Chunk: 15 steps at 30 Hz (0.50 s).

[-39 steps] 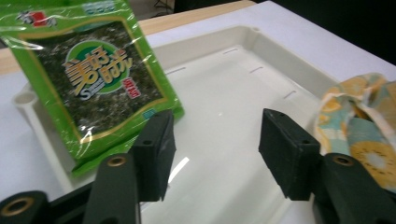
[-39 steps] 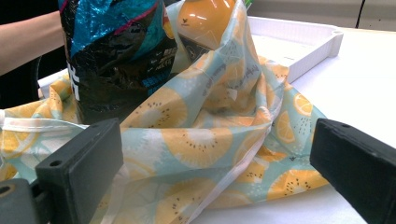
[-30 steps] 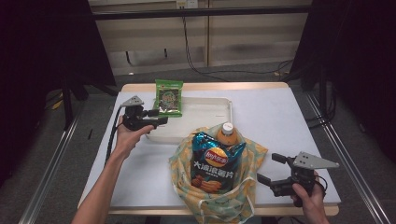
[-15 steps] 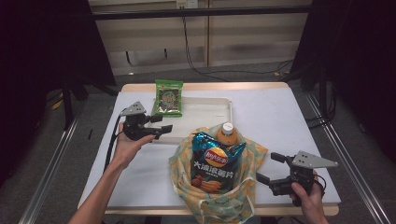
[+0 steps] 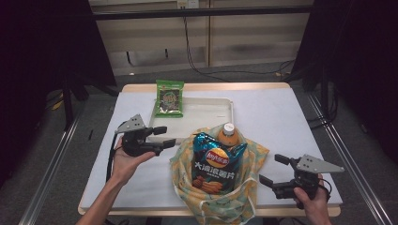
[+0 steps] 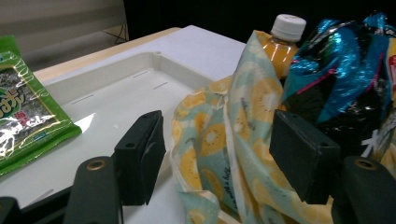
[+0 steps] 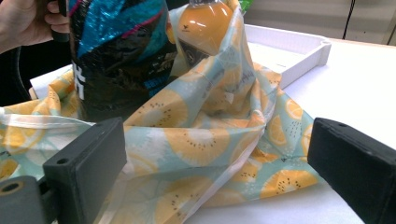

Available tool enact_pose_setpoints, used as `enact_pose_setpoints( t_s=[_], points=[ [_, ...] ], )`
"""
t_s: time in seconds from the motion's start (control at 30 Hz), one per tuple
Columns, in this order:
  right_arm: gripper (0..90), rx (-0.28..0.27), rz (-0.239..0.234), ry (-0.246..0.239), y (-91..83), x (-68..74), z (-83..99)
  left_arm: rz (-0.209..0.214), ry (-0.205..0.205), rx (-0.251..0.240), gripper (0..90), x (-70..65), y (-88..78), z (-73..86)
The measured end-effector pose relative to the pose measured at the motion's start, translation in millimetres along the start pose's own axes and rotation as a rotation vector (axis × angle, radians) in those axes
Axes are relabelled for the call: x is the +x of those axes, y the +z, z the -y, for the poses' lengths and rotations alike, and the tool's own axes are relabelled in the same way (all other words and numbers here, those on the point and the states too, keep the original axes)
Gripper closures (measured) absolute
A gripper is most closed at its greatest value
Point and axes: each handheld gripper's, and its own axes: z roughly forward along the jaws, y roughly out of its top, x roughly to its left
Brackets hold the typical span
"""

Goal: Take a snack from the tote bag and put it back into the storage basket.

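**Readable print on the snack packs**

A red and yellow Lay's roundel is seen on the blue chip bag (image 5: 215, 161), with large white Chinese characters reading 大波浪薯片 printed beneath it. Characters on the green seaweed packet (image 5: 169, 98) cannot be made out.

Bottle (image 5: 228, 136) body hidden behind chip bag (image 5: 213, 161) and fruit-print bag (image 5: 244, 197); fruit-print bag bottom cut by frame edge; green packet (image 6: 23, 121) cropped at left edge.

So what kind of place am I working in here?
Likely a lab recording booth, not a home: a white-covered table ringed by black curtains, metal frame rails alongside, cables trailing behind.
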Motion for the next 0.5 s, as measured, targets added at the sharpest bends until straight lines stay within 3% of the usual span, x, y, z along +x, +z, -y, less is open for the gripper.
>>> enact_pose_setpoints(
  t_s=[0.2,0.5],
  points=[
    [3.8,0.001,0.006,0.005,-0.3,1.8,-0.3,0.076,0.007,-0.031,43.7,-14.7,2.3,-0.5],
    [3.8,0.004,0.006,0.004,-0.5,1.6,0.0,0.175,0.057,-0.058,36.4,-32.8,12.2,-15.6]
  ],
)
